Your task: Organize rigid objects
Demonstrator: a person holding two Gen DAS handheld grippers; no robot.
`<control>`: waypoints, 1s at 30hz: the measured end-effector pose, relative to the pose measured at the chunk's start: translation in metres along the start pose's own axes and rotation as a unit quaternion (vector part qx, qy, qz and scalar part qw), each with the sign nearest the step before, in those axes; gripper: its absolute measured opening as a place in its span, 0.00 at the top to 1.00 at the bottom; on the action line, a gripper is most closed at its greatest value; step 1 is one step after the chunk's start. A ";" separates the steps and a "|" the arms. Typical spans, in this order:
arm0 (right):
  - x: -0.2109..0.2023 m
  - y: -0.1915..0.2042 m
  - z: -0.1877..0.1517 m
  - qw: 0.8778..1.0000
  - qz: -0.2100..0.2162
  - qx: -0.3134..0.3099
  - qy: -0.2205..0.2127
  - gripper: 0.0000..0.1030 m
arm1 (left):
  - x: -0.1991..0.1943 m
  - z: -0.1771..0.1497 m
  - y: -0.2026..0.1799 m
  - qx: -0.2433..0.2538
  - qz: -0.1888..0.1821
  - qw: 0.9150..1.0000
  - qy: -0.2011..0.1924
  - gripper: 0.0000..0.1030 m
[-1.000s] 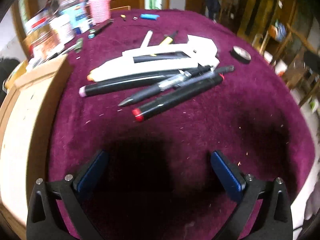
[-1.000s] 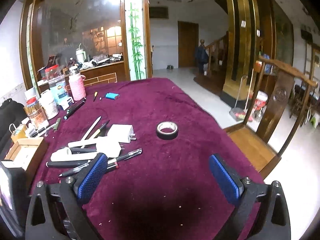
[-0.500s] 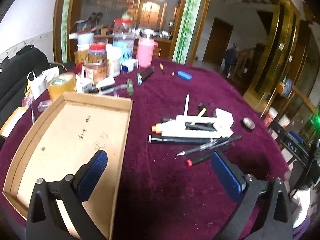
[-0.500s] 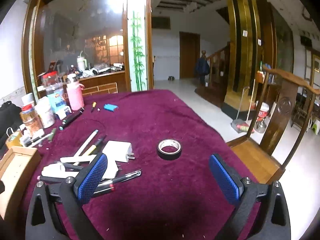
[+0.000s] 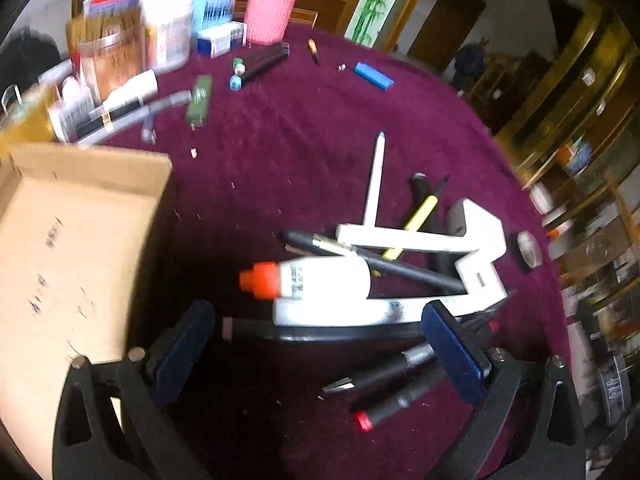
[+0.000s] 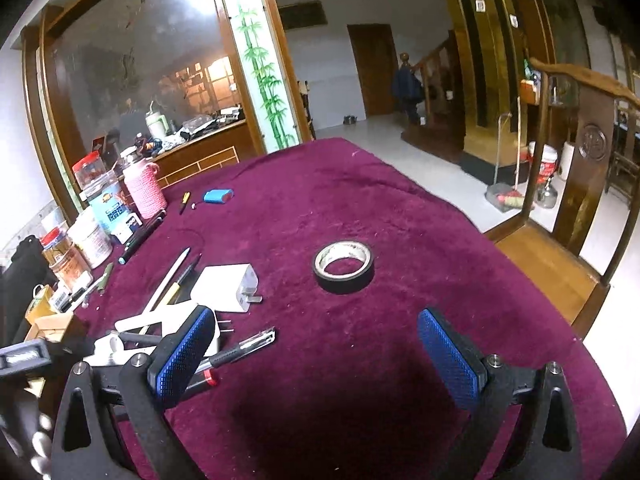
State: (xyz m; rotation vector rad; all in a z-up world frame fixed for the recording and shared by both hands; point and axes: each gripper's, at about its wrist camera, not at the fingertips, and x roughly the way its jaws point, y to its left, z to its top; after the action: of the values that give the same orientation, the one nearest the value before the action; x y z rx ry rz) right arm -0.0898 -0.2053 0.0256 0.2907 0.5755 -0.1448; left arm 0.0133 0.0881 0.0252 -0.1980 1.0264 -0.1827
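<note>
My left gripper (image 5: 316, 348) is open and hangs low over a heap of pens on the purple cloth. Between its blue pads lie a black marker (image 5: 320, 332) and a white tube with an orange cap (image 5: 312, 284). A black pen (image 5: 384, 372) and a red-tipped marker (image 5: 400, 400) lie near the right pad. A white plastic piece (image 5: 476, 248) rests behind. The open cardboard box (image 5: 60, 248) is at the left. My right gripper (image 6: 320, 352) is open above bare cloth, with a black tape roll (image 6: 343, 267) ahead and a white charger (image 6: 226, 287) to its left.
Jars, a pink bottle (image 5: 272, 12) and small boxes crowd the table's far left. A blue lighter (image 5: 374, 76) and a green object (image 5: 199, 100) lie on the cloth. A wooden chair (image 6: 576, 184) stands off the table's right edge. The other gripper's body (image 6: 24, 360) shows at the left.
The left gripper has dropped and swung right from above the box to just over the pen heap. The right gripper has hardly moved.
</note>
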 end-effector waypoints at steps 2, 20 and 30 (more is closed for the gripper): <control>0.003 -0.003 0.000 1.000 0.006 0.008 0.008 0.01 | 0.000 -0.011 -0.017 0.030 -0.024 0.999 0.010 0.00; 0.011 -0.005 -0.001 0.999 0.016 0.018 0.032 0.01 | -0.004 0.011 -0.024 0.018 -0.066 0.997 -0.021 0.02; 0.017 -0.005 -0.002 0.998 0.023 0.021 0.046 0.01 | 0.019 -0.037 -0.082 0.084 -0.206 0.968 0.116 0.01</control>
State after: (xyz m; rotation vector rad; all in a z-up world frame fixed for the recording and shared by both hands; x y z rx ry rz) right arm -0.0782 -0.2103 0.0136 0.3528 0.6568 -0.1002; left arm -0.0139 0.0013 0.0106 -0.2371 1.1868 -0.6816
